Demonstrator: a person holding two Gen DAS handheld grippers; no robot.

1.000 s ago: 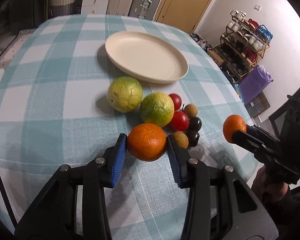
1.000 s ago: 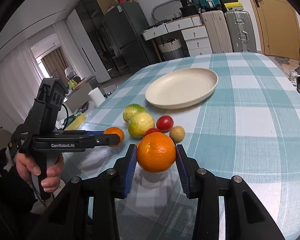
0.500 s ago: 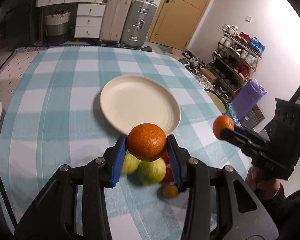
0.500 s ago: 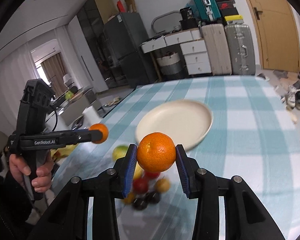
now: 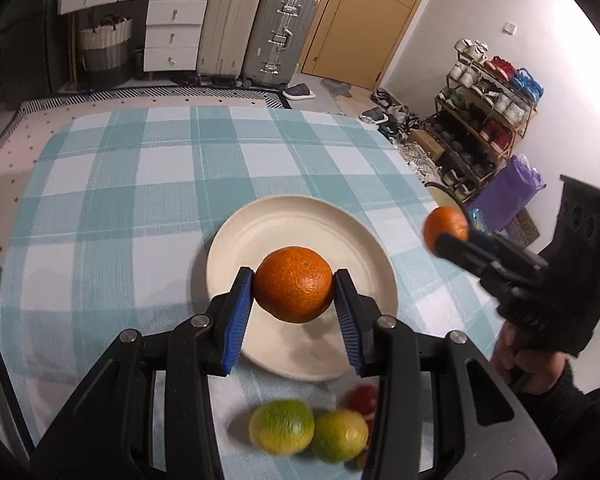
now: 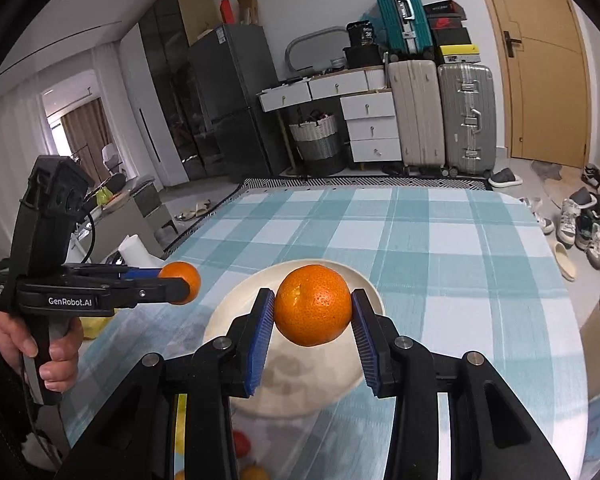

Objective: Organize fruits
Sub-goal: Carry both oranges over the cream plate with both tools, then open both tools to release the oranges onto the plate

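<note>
Two oranges are held above the plate (image 5: 236,240): left gripper (image 5: 294,296) clamps one orange (image 5: 294,288), right gripper (image 6: 312,312) the other orange (image 6: 313,310). Lower each onto the plate, apart, before releasing, lest they roll.

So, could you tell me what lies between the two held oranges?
Nothing: in the left wrist view, only bare plate rim and checked cloth show between the left orange and right orange.

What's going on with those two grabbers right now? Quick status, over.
Left gripper shut on an orange. Right gripper shut on another orange. Both over the bare plate. Nothing in the way.
</note>
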